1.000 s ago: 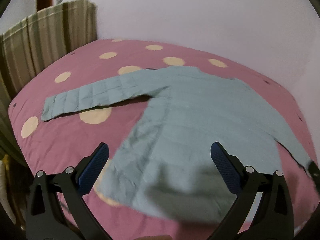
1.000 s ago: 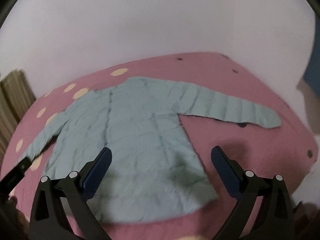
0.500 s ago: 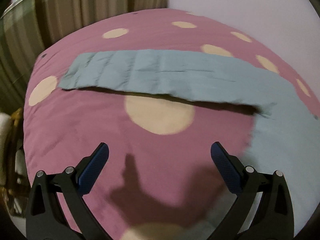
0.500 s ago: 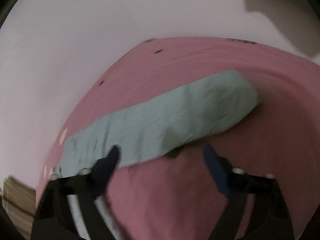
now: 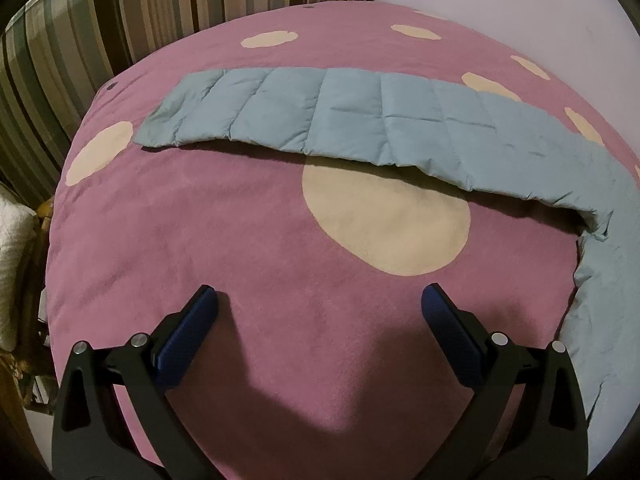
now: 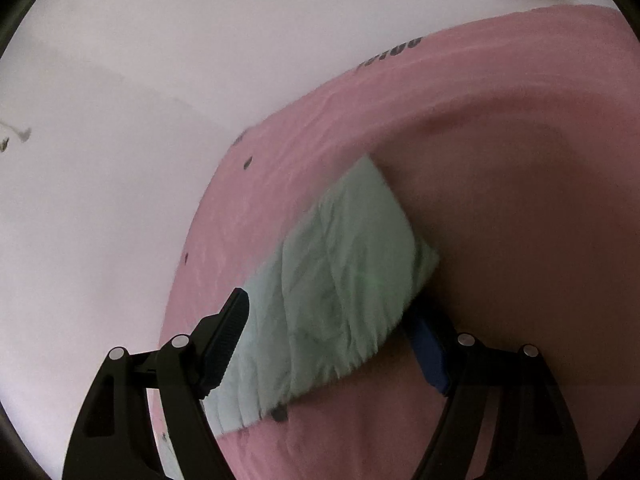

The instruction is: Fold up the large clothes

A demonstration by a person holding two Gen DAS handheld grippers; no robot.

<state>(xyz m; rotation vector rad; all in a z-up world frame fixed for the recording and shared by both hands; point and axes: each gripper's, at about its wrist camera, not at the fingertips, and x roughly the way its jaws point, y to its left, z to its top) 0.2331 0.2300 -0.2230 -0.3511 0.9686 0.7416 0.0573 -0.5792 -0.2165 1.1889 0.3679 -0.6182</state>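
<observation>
- The pale blue quilted jacket (image 5: 360,120) lies flat on a pink bedspread (image 5: 200,220) with cream spots; one sleeve stretches out towards the striped curtain (image 5: 80,40).
- The left gripper (image 5: 319,312) hangs over bare bedspread, short of that sleeve; its jaws are wide apart with nothing between them.
- The right gripper (image 6: 332,320) has just narrowed; the other sleeve's cuff (image 6: 340,280) sits between its fingers; whether the pads press on it is unclear.

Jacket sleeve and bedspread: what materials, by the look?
Jacket sleeve: thin quilted synthetic shell, probably padded; stitched puffy panels, faint sheen. Bedspread: soft matte napped fabric, maybe fleece or velour; brushed shading, cream dots. Neither is certain.
</observation>
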